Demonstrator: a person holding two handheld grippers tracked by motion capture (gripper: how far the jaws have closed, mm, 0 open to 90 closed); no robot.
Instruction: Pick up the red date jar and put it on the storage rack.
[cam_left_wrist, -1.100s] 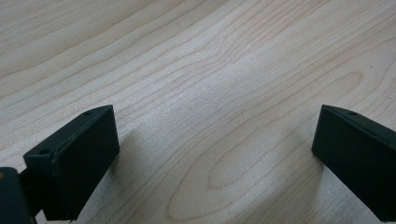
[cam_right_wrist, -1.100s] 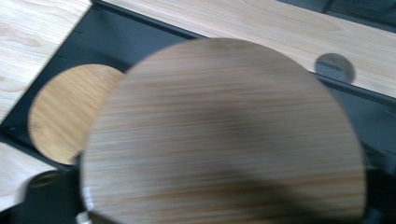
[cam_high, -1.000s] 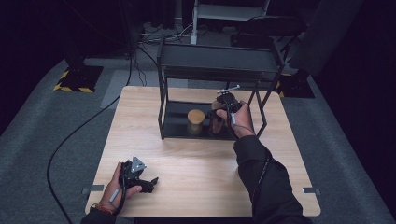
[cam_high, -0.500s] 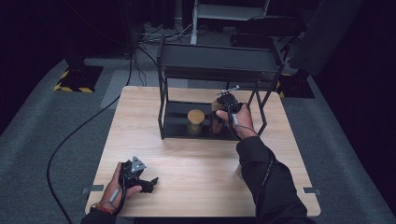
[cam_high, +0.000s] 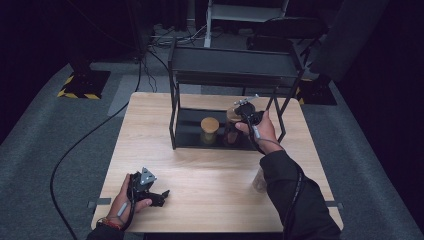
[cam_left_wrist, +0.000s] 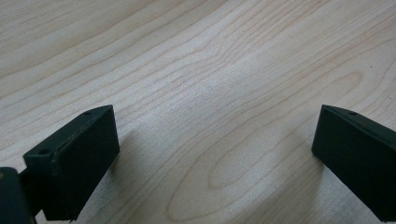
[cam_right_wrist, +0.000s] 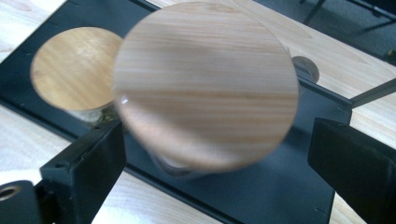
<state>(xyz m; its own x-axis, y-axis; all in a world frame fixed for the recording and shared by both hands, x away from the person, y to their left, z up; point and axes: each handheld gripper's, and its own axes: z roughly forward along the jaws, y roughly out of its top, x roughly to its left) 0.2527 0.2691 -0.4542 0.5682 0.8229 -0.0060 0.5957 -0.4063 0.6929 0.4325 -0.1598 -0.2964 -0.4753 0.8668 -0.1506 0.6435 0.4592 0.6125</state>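
The right gripper (cam_high: 239, 119) is held over the bottom tray of a black metal two-tier rack (cam_high: 235, 62). Its jaws have just been opening and are seen spread wide in the right gripper view, one on each side of a glass jar with a round pale wooden lid (cam_right_wrist: 205, 84), with clear gaps between pads and lid, so nothing is gripped. That jar is stood on the rack's dark bottom tray (cam_right_wrist: 261, 191), just beside a second jar with a darker wooden lid (cam_right_wrist: 74, 67). The left gripper (cam_high: 159, 196) is rested near the front left corner of the light wooden table (cam_high: 210, 195), its jaws wide apart over bare wood. The table is surrounded by grey carpet (cam_high: 45, 150) and a dark room.
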